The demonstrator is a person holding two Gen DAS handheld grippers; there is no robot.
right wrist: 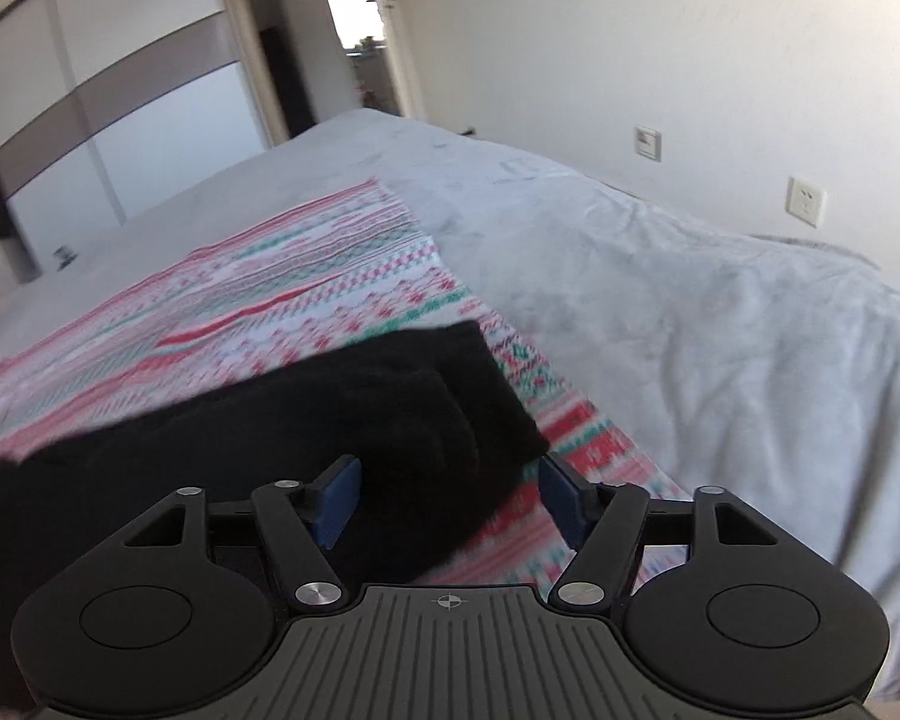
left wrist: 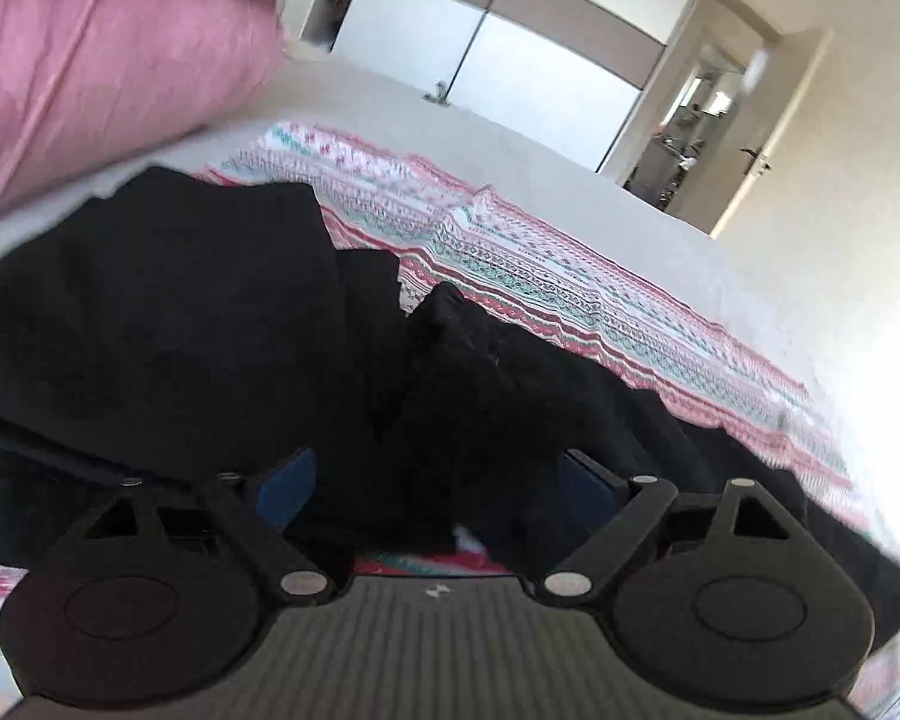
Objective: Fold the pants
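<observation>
Left wrist view: black fabric pants (left wrist: 210, 324) lay bunched on red-green patterned knit blanket (left wrist: 558, 294) over grey bed (right wrist: 660, 300), laid out for folding. Left gripper (left wrist: 438, 480) fingers apart, cloth between, apparently unpinched. Right gripper (right wrist: 447, 495) fingers apart over pants' end.

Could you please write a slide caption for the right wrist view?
Open right claw over black pants lying on a patterned blanket on a grey bed.

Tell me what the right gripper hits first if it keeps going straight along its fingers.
Most likely the black pants: the right gripper stands open with their folded end between its pads, patterned blanket beneath. Depth is unclear.
</observation>
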